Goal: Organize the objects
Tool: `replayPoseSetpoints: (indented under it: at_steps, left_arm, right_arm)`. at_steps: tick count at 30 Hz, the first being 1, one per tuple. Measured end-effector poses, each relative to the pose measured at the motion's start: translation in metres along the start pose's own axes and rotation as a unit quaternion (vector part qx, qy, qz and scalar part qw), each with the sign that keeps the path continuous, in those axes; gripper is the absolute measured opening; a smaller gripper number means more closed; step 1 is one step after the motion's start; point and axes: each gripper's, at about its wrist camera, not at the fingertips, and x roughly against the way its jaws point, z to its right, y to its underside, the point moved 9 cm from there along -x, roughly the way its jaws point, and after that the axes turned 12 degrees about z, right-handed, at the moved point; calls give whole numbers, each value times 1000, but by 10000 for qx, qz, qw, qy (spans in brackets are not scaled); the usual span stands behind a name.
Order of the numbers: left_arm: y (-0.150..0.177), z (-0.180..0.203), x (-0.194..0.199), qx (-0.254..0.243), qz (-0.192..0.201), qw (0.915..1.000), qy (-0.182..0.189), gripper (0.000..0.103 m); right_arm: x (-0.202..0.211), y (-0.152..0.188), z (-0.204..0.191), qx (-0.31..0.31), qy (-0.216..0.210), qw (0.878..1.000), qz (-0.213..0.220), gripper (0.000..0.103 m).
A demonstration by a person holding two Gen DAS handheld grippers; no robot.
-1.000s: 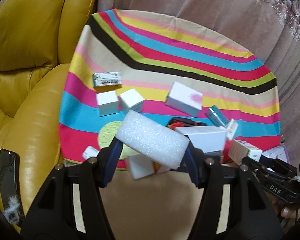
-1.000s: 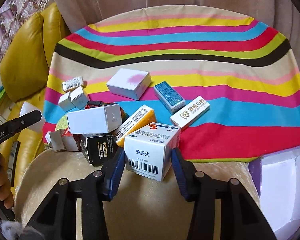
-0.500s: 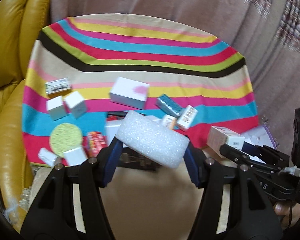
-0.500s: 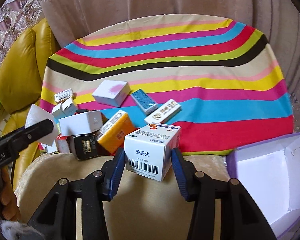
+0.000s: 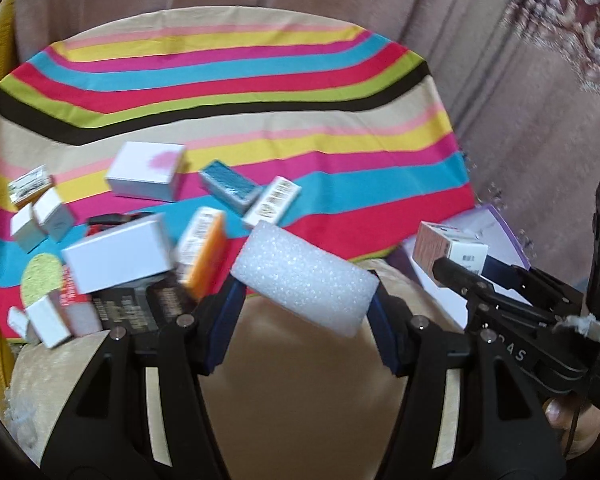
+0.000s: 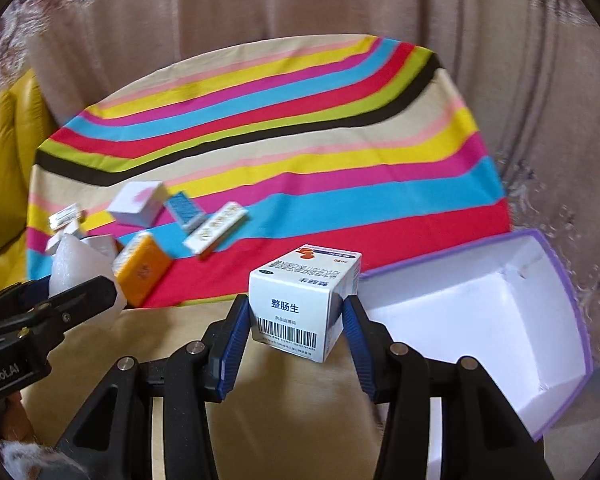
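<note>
The left hand-held gripper (image 5: pixel 305 314) clamps a white foam block (image 5: pixel 305 278) between its blue pads, the block tilted and held above a beige cushioned surface (image 5: pixel 300 392). To its right, the right hand-held gripper (image 6: pixel 297 334) grips a white medicine box (image 6: pixel 300 300) with a barcode and blue Chinese print, one corner turned toward the camera, over the same beige surface. Just beside that box, on its right, sits an open purple-edged carton (image 6: pixel 556 292) with a white interior; the box is outside it, near its left wall.

Beyond the grippers, a striped cloth (image 5: pixel 260 80) in pink, blue, red, yellow, green and black carries a cluster of small packages toward its left side. Nearest the left gripper are an orange box (image 5: pixel 204 252), a long white box (image 5: pixel 116 258) and a black box (image 5: pixel 136 312) partly under it, with a round yellow-green sponge (image 5: pixel 42 280) at the cloth's near left edge. Farther back lie a white strip box with a barcode (image 5: pixel 274 200), a teal box (image 5: pixel 228 182) touching it, a white box with a pink smudge (image 5: pixel 146 170), and two small white cubes (image 5: pixel 42 220) at far left. Pinkish-brown curtains (image 5: pixel 500 100) hang behind the cloth, and yellow leather (image 6: pixel 4 152) shows at the left in the right wrist view. Motion blur softens the package lettering.
</note>
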Motion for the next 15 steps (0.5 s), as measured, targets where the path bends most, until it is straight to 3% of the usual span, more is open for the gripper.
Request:
replayPoseSetpoints:
  at_steps: [9,15]
  left_arm:
    - [7,66,-29,-391,-316,9979,401,63]
    - [15,110,-49,-737,-531,9939,629,63]
  right_arm:
    - [12,3,61,127,1095,9937,224,48]
    - [16,11,103,-234,1312,9909,172,48]
